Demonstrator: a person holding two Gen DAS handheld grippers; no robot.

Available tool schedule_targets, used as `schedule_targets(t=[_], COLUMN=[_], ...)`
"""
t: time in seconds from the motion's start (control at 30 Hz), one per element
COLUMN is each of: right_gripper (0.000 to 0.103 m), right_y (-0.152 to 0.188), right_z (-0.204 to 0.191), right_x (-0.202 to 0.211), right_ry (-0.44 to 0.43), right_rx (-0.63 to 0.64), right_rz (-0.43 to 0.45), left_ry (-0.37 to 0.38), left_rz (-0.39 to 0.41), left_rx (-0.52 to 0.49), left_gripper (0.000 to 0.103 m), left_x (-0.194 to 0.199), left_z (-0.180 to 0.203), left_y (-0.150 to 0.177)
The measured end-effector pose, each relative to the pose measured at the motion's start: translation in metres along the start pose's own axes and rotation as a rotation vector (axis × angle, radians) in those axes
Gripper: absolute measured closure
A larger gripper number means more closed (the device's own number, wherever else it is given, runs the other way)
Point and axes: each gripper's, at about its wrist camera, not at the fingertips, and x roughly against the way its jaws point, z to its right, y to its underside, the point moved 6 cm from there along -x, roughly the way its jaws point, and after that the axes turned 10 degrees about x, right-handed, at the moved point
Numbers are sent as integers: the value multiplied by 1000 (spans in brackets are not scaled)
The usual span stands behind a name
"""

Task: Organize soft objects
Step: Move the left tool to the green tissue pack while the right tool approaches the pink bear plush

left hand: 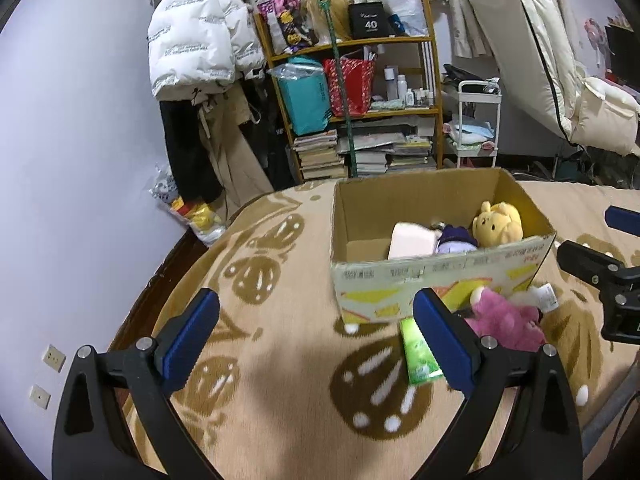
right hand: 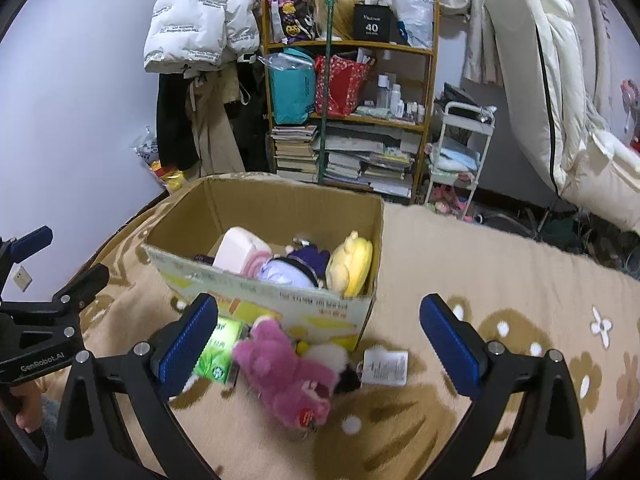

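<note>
An open cardboard box [left hand: 436, 276] [right hand: 280, 294] stands on the beige patterned blanket. Inside it are a yellow bear plush [left hand: 498, 224] [right hand: 350, 266], a purple doll [left hand: 456, 240] [right hand: 292, 270] and a pale pink soft block [left hand: 412, 240] [right hand: 240, 250]. A pink plush [left hand: 506, 320] [right hand: 288, 376] with a white tag [right hand: 384, 366] lies on the blanket against the box front, beside a green packet [left hand: 420, 354] [right hand: 218, 350]. My left gripper [left hand: 316, 336] is open and empty, left of the pink plush. My right gripper [right hand: 318, 340] is open, hovering over the pink plush.
A wooden shelf [left hand: 352, 92] [right hand: 348, 112] with books and bags stands behind the bed. A white jacket [left hand: 196, 28] hangs at left, a white cart [right hand: 460, 152] and folded mattress [right hand: 536, 72] at right. The blanket [left hand: 280, 400] spreads around the box.
</note>
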Motion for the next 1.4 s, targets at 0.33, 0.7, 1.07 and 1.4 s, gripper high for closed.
schedule_targets(t=[0.33,0.7,1.07,1.4], right_gripper=[0,0,0,0], right_y=[14,21,25,26], right_z=[-2,-4,-6,-13], right_x=[7,-3,-19,-29], right_ry=[-17,-19,-29,-42], right_rx=[-27,-14,-4,32], right_rz=[-17,-49,-93,-110], left_ry=[10,3,34,59], left_rz=[-42,-83,-136,-161], left_rx=[41,4,-8,-36], left_gripper=[6,6,6,6], left_x=[7,-8,-22,-32], left_z=[-10,0,11,25], left_y=[16,25,34,43])
